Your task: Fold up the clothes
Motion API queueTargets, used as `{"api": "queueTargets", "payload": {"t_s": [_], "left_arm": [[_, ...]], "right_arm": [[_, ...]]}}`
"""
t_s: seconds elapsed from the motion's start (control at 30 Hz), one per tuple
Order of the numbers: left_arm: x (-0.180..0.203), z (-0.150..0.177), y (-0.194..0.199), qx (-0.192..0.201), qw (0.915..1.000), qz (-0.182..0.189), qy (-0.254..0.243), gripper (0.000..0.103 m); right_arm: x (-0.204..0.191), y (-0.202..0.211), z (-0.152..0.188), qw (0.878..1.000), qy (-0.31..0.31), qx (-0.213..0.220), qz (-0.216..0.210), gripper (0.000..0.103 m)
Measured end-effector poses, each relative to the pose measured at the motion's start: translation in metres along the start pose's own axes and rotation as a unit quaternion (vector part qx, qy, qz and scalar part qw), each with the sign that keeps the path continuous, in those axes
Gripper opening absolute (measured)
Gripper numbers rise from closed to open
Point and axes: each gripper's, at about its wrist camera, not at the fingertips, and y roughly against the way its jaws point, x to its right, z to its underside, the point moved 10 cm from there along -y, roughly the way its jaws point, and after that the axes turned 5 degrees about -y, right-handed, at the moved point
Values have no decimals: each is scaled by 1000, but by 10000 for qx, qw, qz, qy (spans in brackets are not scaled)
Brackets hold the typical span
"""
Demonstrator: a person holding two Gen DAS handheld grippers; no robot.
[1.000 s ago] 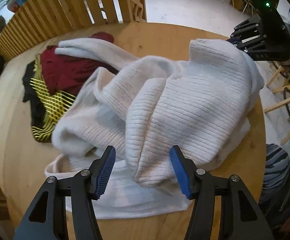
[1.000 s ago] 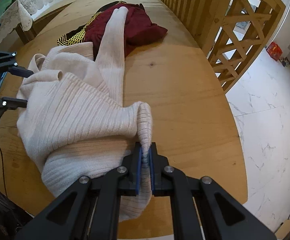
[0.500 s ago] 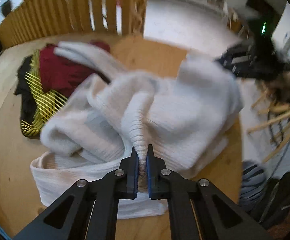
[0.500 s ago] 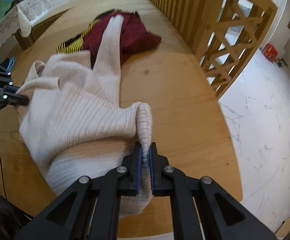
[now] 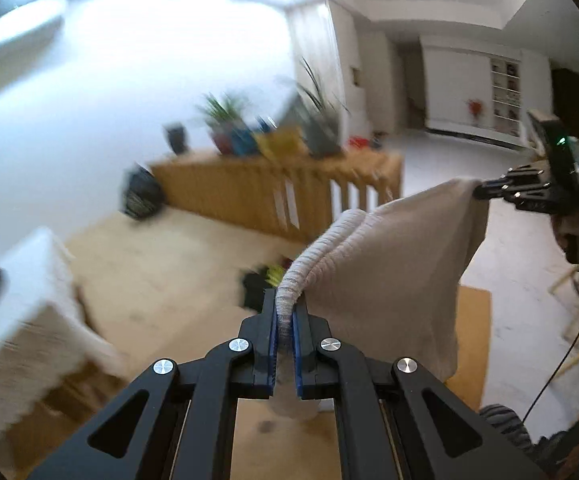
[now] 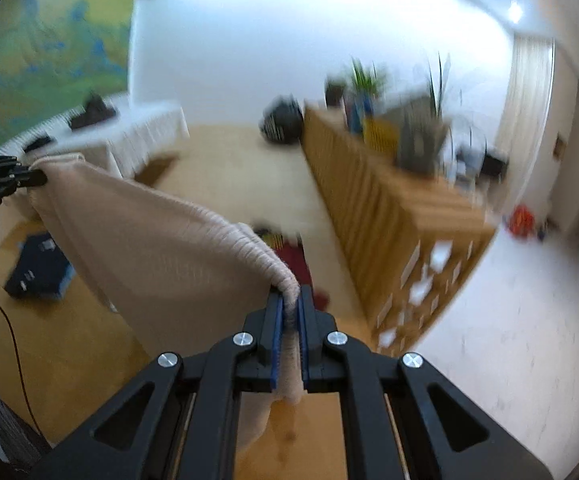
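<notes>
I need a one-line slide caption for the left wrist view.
Both tongs, left and right, grip a cream knit sweater, spread between them.

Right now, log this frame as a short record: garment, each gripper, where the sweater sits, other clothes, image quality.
garment: cream ribbed sweater
left gripper: shut on the sweater's ribbed edge
right gripper: shut on another ribbed edge
sweater position: stretched between both grippers, hanging above the wooden table
other clothes: dark red garment on the table beyond
image quality: background blurred
</notes>
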Motion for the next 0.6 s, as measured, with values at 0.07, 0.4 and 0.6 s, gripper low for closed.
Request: {"api": "queueTargets", "payload": {"t_s": [0.07,0.4,0.6], "left_arm": [[-15,-18,38,190,9991,-361,-119,5],[-46,-72,203,890,9811,-1652,-473,6],[-78,-61,226,732,9756,-2023,-441,6]], "right_arm": [[-19,30,-35,9991,138,391,-34,7],[-86,140,-135,9875,420,1519,-73,7],[-120,139,-154,9842,623,1659,-47,7]]}}
